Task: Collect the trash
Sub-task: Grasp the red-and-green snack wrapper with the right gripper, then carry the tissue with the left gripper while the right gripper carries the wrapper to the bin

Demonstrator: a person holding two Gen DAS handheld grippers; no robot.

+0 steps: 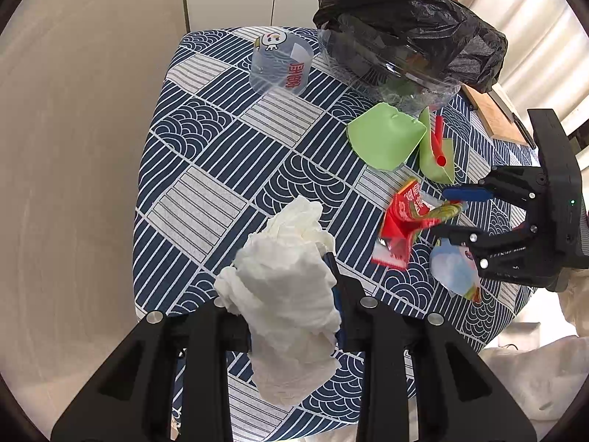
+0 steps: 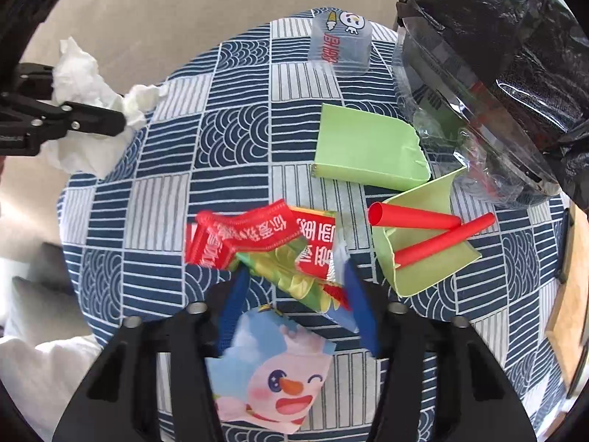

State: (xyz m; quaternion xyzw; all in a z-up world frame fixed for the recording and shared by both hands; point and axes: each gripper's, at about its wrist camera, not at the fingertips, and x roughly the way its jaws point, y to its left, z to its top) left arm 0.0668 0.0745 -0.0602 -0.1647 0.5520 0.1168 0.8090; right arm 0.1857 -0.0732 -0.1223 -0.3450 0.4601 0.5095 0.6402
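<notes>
Right tongs (image 2: 294,280) stand part-closed astride the red-and-green snack wrapper (image 2: 268,246) in the middle of the counter (image 2: 235,136), blue pads either side of its crumpled near end, contact not certain; the wrapper's long axis runs left to right across the jaws, so the right hand is plainly the nearer one for it. Left tongs (image 1: 291,294) are clamped on a wad of white tissue (image 1: 287,287) off the counter's left edge. Beyond lie green card pieces (image 2: 368,154), red straws (image 2: 416,221), a clear cup (image 2: 340,49) and, far right, the black trash bag (image 2: 508,37), judged the destination.
</notes>
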